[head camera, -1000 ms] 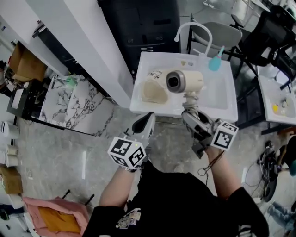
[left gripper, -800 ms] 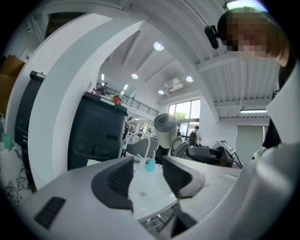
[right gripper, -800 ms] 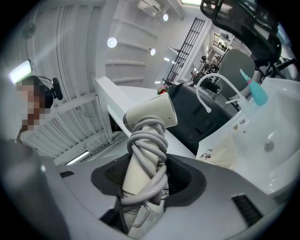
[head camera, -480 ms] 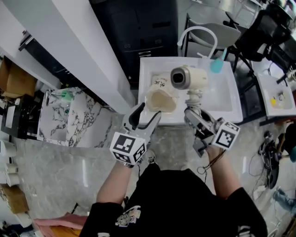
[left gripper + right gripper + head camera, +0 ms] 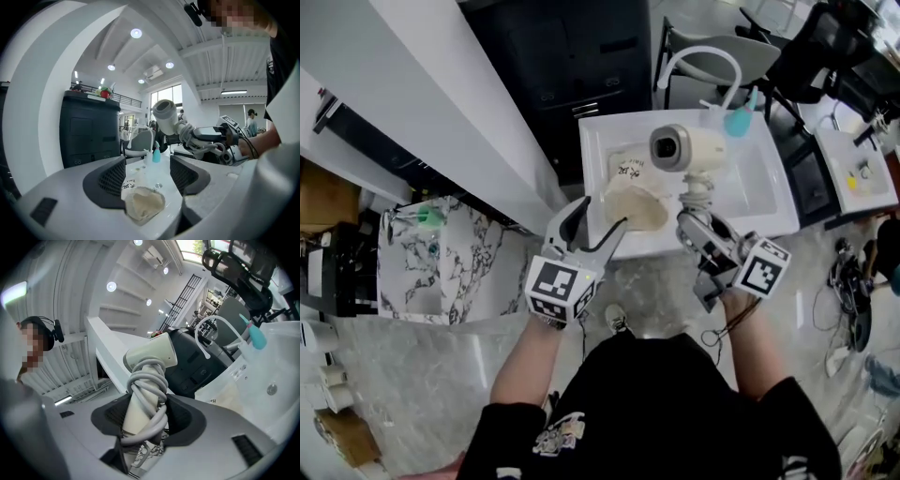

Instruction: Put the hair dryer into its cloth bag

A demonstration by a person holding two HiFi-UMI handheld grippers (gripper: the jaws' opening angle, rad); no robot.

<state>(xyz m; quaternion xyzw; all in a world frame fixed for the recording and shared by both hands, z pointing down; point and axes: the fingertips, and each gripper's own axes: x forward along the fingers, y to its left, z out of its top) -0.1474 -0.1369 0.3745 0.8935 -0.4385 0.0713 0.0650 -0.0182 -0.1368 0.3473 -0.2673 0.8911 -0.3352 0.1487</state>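
Observation:
A cream hair dryer (image 5: 684, 148) with its grey cord wound round the handle stands upright above the white sink table (image 5: 764, 202). My right gripper (image 5: 697, 223) is shut on that handle, seen close in the right gripper view (image 5: 143, 418) under the dryer (image 5: 149, 355). The beige cloth bag (image 5: 634, 202) lies crumpled near the table's front left. My left gripper (image 5: 592, 225) is at the table's front edge with its jaws opening. In the left gripper view the bag (image 5: 143, 204) lies just ahead between the pads (image 5: 112, 178), which do not press on it.
A curved white faucet (image 5: 698, 61) and a teal bottle (image 5: 739, 120) stand at the table's far side. A black cabinet (image 5: 572, 47) is behind it, and a white counter (image 5: 412, 103) runs along the left. A second white table (image 5: 858, 173) and dark chairs are at the right.
My left gripper has moved forward to the table's front edge by the bag, and its jaws have gone from shut to wide apart. The right gripper still holds the dryer over the table.

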